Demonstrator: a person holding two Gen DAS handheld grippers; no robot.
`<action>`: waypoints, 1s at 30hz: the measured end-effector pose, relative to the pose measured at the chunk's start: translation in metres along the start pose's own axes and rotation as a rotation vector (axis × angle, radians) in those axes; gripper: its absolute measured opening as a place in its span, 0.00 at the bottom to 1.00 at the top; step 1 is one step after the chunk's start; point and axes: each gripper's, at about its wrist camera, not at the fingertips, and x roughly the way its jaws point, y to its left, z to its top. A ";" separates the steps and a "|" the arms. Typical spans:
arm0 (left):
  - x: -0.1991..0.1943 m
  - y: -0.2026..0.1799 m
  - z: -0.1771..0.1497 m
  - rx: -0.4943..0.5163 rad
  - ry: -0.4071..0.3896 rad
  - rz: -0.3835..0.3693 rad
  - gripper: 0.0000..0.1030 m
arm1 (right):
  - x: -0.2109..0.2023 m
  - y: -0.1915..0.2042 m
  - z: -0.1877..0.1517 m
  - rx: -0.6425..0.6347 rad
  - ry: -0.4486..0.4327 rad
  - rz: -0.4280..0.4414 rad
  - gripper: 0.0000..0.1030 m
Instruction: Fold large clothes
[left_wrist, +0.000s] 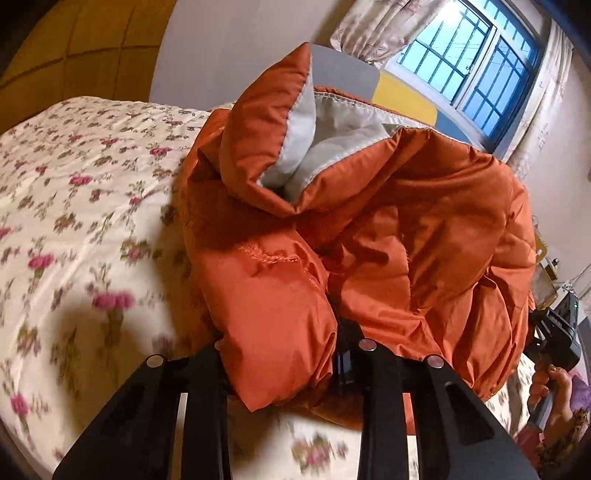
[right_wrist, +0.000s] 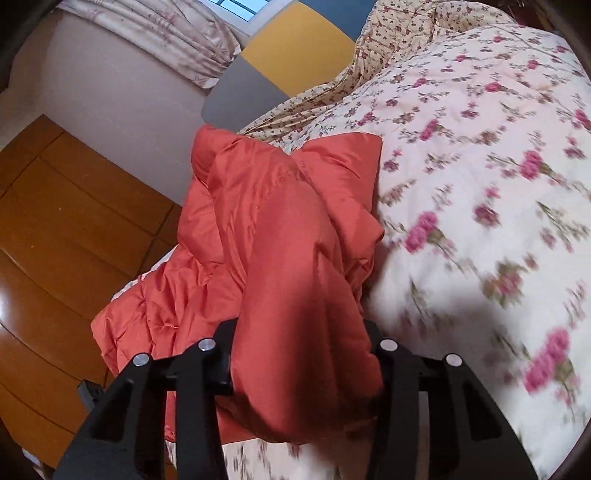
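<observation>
An orange puffer jacket (left_wrist: 388, 240) with a pale grey lining lies bunched on the floral bedspread (left_wrist: 74, 221). My left gripper (left_wrist: 284, 354) is shut on a padded fold of the jacket, which fills the gap between its black fingers (left_wrist: 207, 369). In the right wrist view the same jacket (right_wrist: 266, 221) hangs near the bed's edge. My right gripper (right_wrist: 299, 347) is shut on another thick fold of it and holds it above the bedspread (right_wrist: 480, 184). The right gripper's body and the hand holding it show at the right edge of the left wrist view (left_wrist: 554, 339).
A wooden floor (right_wrist: 55, 221) lies beside the bed. A grey and yellow headboard (right_wrist: 280, 62) stands at the far end, below a barred window (left_wrist: 469, 70) with curtains. A crumpled floral quilt (right_wrist: 406, 37) lies by the headboard.
</observation>
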 end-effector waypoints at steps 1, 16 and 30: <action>-0.004 -0.001 -0.004 0.002 0.001 -0.006 0.28 | -0.009 -0.003 -0.006 -0.003 0.002 0.001 0.42; -0.050 -0.007 -0.051 -0.012 0.020 -0.045 0.57 | -0.066 -0.017 -0.050 -0.030 0.001 -0.069 0.66; -0.088 -0.026 -0.014 0.221 -0.150 0.074 0.82 | -0.051 0.050 0.016 -0.304 -0.089 -0.188 0.90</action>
